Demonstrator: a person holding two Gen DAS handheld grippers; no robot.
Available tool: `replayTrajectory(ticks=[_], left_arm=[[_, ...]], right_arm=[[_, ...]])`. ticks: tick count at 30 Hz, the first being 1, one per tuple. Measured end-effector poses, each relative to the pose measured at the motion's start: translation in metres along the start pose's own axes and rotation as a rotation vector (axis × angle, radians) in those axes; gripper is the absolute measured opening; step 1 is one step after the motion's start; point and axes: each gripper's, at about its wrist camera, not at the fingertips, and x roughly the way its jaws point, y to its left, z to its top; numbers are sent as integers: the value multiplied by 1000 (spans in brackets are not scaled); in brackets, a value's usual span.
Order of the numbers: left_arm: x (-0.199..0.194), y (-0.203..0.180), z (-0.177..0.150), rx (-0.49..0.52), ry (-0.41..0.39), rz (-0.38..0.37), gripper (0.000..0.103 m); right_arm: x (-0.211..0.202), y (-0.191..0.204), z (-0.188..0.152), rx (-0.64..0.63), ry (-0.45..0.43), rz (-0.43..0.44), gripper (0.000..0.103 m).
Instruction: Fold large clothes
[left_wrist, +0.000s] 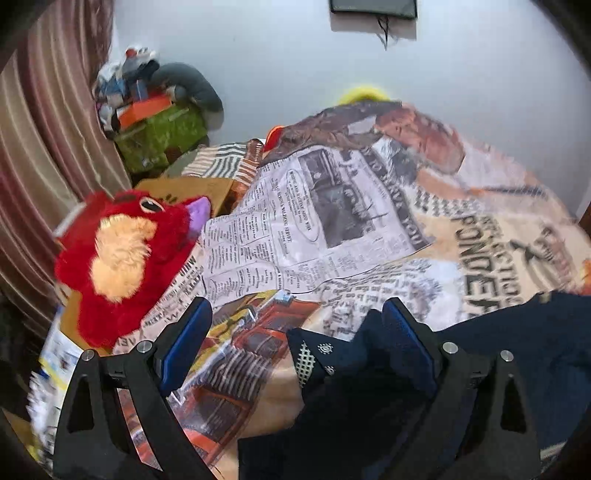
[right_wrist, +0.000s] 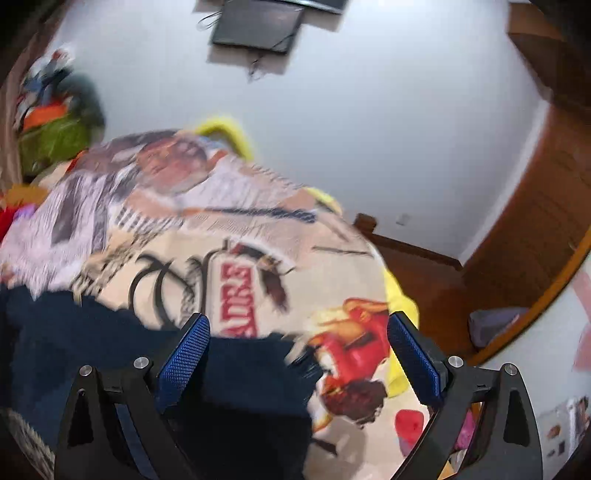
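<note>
1. The left tool (left_wrist: 297, 317), black with blue ribbed pads, stands spread wide and pinches nothing.
2. A dark navy cloth garment (left_wrist: 369, 406) with a small white-patterned trim lies on the bed beneath that tool; its edge rises against the right-hand blue pad (left_wrist: 406, 343), though whether it touches is unclear.
3. The right tool (right_wrist: 298, 332) is likewise spread, with nothing clamped between its pads.
4. In the right wrist view the same navy garment (right_wrist: 236, 387) lies below the jaws, blurred, reaching to the left edge of the frame.
5. The bed carries a cream bedsheet printed with newspaper columns and lettering (left_wrist: 332, 229).
6. A red plush toy with a tan patch and purple beak (left_wrist: 125, 258) sits on the bedsheet, left of the garment and well apart from it.
</note>
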Motion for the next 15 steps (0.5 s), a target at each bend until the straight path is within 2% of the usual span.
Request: replayTrajectory(ticks=[2,5,7,11,13,15], left_arm=[[-9,5,-5,-23,6,-61,95],[-18,3,-17,-50,64,-191,95],[-24,-2,-31,-74,124,-298,95],[-37,-8,-62,-96,212,-439,95],[-44,-5,-79,-126,242,-474,95],[-47,2,-101,-160,282,-477,95]], right_arm=[[-10,-8,2,28,-23,43,96],[-34,-8,-2,32,-54,144,97],[-48,0,-8,19,-31,250,97],[-65,24,-29,-20,44,396,97],[-69,39,-45,-42,95,448,97],[-69,50,-60,-57,139,490,97]])
